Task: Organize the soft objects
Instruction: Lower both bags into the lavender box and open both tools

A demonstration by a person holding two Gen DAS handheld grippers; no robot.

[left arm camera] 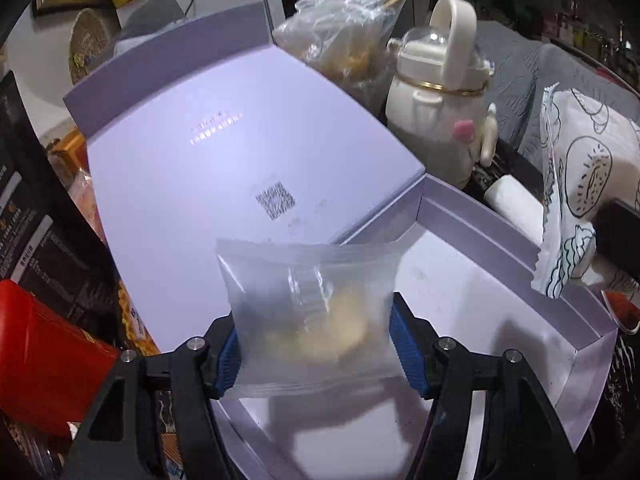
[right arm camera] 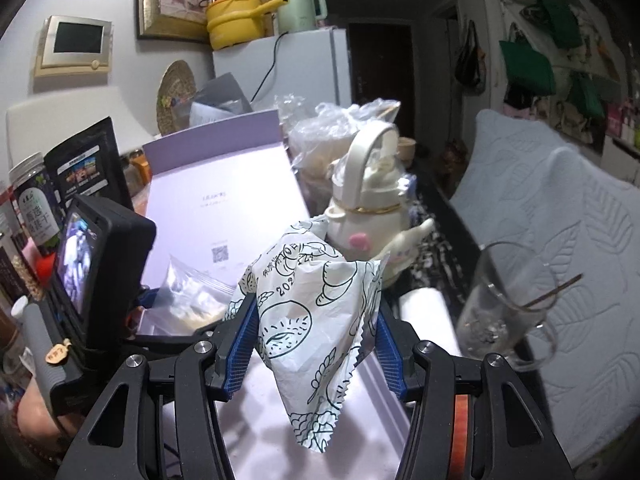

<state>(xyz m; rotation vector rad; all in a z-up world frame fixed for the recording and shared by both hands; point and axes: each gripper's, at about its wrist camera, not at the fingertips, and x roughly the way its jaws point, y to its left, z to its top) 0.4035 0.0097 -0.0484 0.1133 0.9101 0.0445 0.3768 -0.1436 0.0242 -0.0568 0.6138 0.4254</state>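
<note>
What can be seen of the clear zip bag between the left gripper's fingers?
The clear zip bag is soft, frosted plastic with a press-seal strip along its top edge, which points away from the camera. Pale, rounded, yellowish contents sit low inside, with a smaller clear wrapper over them. It sits between the blue pads of the left gripper, above the white floor of the open lavender box, with its shadow below. The right wrist view shows it beside the patterned packet.

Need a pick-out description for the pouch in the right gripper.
Start at the open lavender box; the right gripper hangs over its tray. Between its blue pads is a white pouch with zigzag-cut edges. Unlike the frosted zip bag beside it, it is opaque, printed with dark line-drawn pastries.
</note>
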